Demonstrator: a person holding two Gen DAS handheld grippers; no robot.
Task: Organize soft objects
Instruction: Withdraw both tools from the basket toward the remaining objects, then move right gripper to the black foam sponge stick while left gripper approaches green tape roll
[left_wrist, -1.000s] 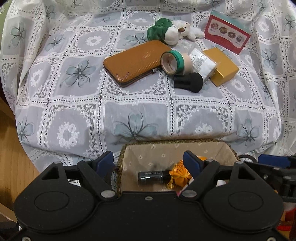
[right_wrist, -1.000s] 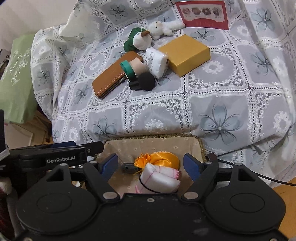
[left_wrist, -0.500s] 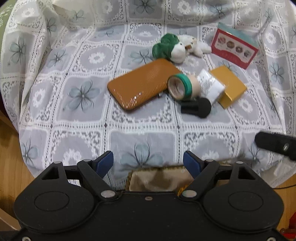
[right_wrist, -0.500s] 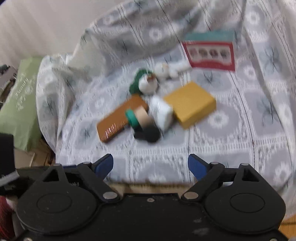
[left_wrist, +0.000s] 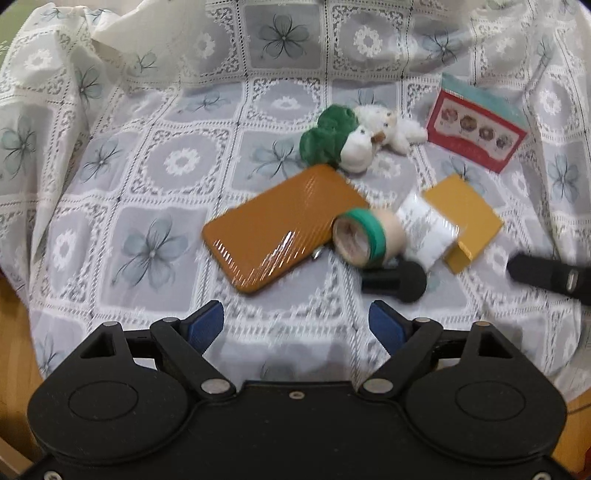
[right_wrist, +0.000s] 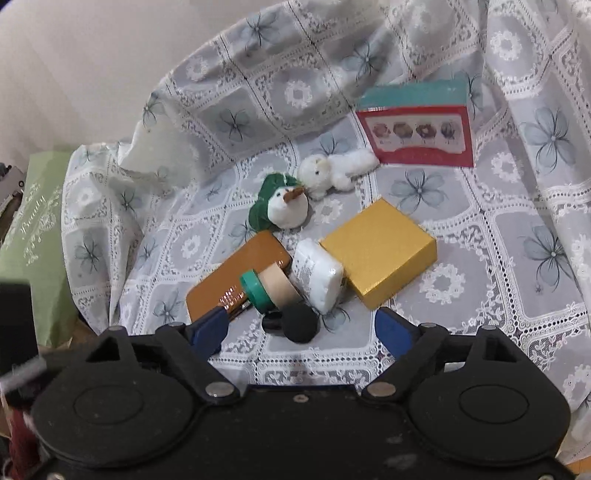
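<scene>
Two soft toys lie side by side at the back of the lace cloth: a green-and-white snowman plush (left_wrist: 340, 144) (right_wrist: 282, 206) and a white fluffy animal plush (left_wrist: 388, 127) (right_wrist: 332, 171). My left gripper (left_wrist: 297, 319) hovers over the cloth short of the brown wallet (left_wrist: 280, 229). Its jaws are opening and nothing is between them. My right gripper (right_wrist: 301, 325) hangs just before the black round brush (right_wrist: 301, 323). Its jaws are closing on nothing. In the left wrist view a dark part of the right gripper (left_wrist: 546, 275) shows at the right edge.
Hard items cluster in front of the toys: green and beige tape rolls (left_wrist: 365, 236) (right_wrist: 266, 286), a white packet (left_wrist: 424, 229) (right_wrist: 317, 273), a gold box (left_wrist: 465, 221) (right_wrist: 380, 251). A red picture box (left_wrist: 476, 136) (right_wrist: 417, 129) leans at the back. A green bag (right_wrist: 33, 229) stands left.
Both grippers have moved forward from above the woven basket to over the cloth. The basket with its soft items has dropped out of both views. The toys now look nearer.
</scene>
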